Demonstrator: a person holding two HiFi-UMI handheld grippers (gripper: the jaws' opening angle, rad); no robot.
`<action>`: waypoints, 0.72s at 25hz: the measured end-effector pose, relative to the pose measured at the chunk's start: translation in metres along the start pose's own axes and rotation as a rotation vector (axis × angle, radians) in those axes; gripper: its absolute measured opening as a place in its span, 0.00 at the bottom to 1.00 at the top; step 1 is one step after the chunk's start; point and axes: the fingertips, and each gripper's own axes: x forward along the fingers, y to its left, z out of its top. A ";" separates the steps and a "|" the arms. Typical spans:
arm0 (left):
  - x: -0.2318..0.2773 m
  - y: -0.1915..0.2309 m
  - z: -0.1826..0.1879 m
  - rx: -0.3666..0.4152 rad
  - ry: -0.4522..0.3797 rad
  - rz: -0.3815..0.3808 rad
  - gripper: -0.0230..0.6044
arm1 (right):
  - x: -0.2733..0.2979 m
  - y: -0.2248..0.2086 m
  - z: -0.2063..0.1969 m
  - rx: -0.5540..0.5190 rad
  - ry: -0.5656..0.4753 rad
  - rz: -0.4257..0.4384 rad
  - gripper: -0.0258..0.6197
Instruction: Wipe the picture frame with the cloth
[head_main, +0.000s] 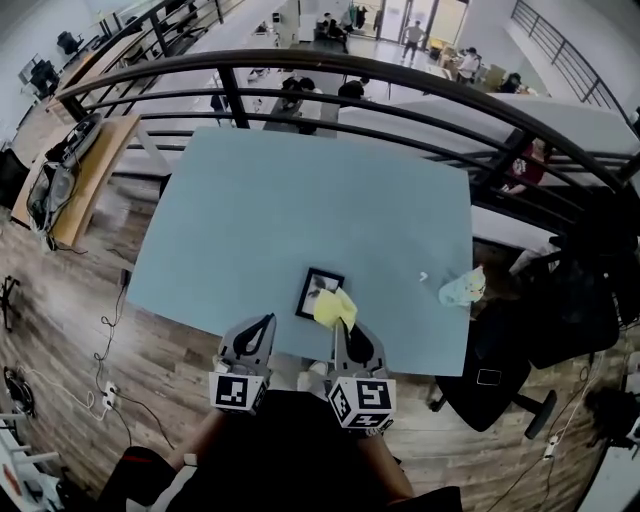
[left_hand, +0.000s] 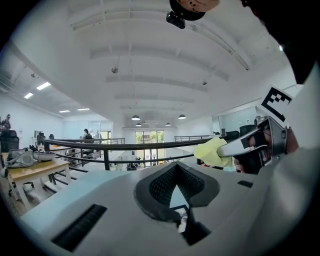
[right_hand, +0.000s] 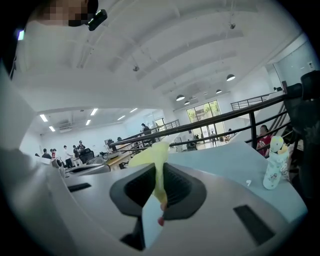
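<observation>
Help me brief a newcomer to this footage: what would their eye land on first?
The yellow cloth, pinched in the right gripper's jaws, shows at the near right corner of the black frame on the pale blue table. The left gripper sits beside it, jaws together and empty. A small bottle stands alone near the table's right edge.

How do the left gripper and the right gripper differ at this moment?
The right gripper is shut on the yellow cloth, while the left gripper has its jaws together on nothing. The right gripper reaches over the near right corner of the picture frame, whereas the left gripper sits to the left of it, apart, at the near edge of the table. Both point forward across the table.
</observation>
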 end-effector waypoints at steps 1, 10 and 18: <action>0.004 0.001 0.000 -0.002 0.003 -0.001 0.04 | 0.004 -0.001 -0.001 0.000 0.007 -0.001 0.09; 0.039 0.009 -0.003 -0.027 0.045 -0.023 0.04 | 0.039 -0.008 -0.004 0.025 0.060 0.005 0.10; 0.065 0.015 -0.020 -0.021 0.101 -0.052 0.04 | 0.068 -0.019 -0.012 0.048 0.105 -0.016 0.10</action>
